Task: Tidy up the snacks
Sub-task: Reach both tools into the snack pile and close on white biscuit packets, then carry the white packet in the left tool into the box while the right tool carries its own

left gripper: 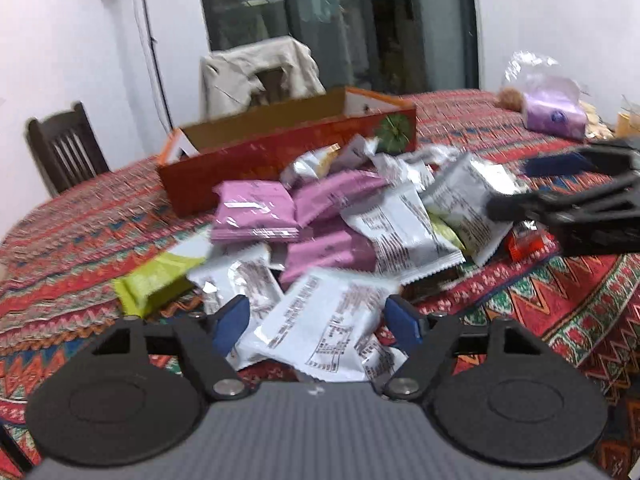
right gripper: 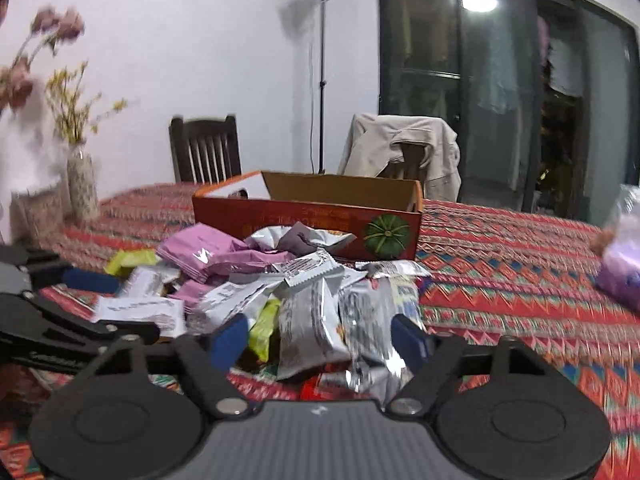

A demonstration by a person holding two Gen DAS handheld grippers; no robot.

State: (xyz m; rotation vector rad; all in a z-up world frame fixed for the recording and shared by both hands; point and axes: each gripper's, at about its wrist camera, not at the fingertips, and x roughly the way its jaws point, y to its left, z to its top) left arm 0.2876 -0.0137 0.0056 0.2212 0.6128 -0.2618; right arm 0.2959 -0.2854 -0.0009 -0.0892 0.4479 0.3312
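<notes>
A pile of snack packets lies on the patterned tablecloth in front of an open red cardboard box [left gripper: 248,168] [right gripper: 304,220]. The pile holds pink packets [left gripper: 256,208], silver-white ones and a lime-green one [left gripper: 152,280]. My left gripper [left gripper: 318,320] stands open with a white printed packet [left gripper: 320,320] between its blue pads, at the near edge of the pile. My right gripper [right gripper: 318,340] is open around two upright silver packets [right gripper: 312,320] on the pile's right side. Each gripper shows in the other's view, the right gripper [left gripper: 520,188] and the left gripper [right gripper: 108,304].
A purple tissue pack [left gripper: 556,116] and a clear bag lie at the far right of the table [left gripper: 520,280]. A vase with flowers [right gripper: 80,184] stands at the far left. Two chairs [right gripper: 204,152] stand behind the table, one draped with a beige jacket [right gripper: 404,148].
</notes>
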